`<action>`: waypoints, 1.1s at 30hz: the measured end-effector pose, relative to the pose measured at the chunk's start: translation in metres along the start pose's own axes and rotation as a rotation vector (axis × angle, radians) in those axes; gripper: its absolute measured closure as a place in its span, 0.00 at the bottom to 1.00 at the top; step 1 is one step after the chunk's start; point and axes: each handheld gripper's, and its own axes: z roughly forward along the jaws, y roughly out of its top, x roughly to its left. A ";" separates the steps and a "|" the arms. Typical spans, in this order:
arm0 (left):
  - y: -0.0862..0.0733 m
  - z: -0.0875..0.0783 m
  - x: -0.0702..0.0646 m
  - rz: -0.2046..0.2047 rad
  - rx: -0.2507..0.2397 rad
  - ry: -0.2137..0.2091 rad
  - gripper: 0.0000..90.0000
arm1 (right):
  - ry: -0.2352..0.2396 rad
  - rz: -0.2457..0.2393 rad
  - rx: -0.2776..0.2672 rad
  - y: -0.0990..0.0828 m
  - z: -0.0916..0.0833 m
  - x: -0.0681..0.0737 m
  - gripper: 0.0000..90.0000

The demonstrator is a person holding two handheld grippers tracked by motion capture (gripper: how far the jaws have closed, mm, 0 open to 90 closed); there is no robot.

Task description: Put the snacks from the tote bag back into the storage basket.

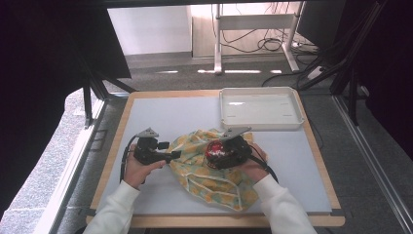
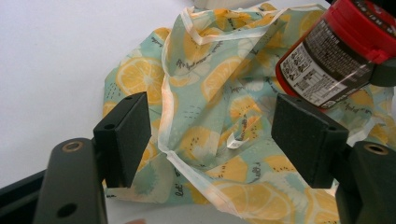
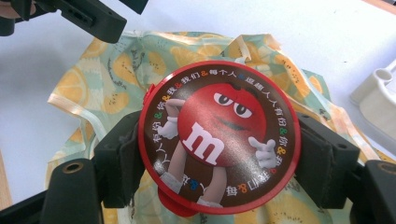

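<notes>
**Candy tub held over the lemon-print bag, bag mouth not yet opened**

Your right gripper [image 1: 220, 152] has its jaws closed on a round candy tub [image 3: 219, 137] with a red lid. In the right gripper view the two black pads press on opposite sides of the lid rim, which keeps the jaws standing wide. The tub hangs just above the lemon-print cloth bag [image 1: 213, 171], which lies crumpled on the grey bench [image 1: 160, 114] between your hands. In the left gripper view the tub [image 2: 334, 58] appears tilted, label side showing, at the upper right over the cloth.

Your left gripper [image 1: 168, 155] sits at the left edge of the bag. Its jaws are spread wide and hold nothing; the pale hem of the bag's opening [image 2: 187, 88] runs between them without being pinched, as far as that view shows. A white tray [image 1: 260, 108] stands empty at the far right of the bench, well apart from the bag.

The step in hand appears to be loading the tub into the bag. The next move probably falls to your left hand: close on one layer of the hem only and lift it, so that the mouth gapes toward the tub. If both layers are caught together, the mouth will stay flat. Then lower the tub lid-first or sideways through the opening and release only once the cloth carries it.
</notes>
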 end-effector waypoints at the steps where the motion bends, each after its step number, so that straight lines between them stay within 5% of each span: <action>1: 0.000 0.000 0.000 0.000 0.000 0.000 0.32 | -0.001 0.000 -0.005 0.000 -0.001 -0.001 0.28; 33: 0.000 0.002 -0.001 -0.001 0.005 0.000 0.32 | -0.014 0.027 -0.095 0.014 -0.036 -0.017 0.28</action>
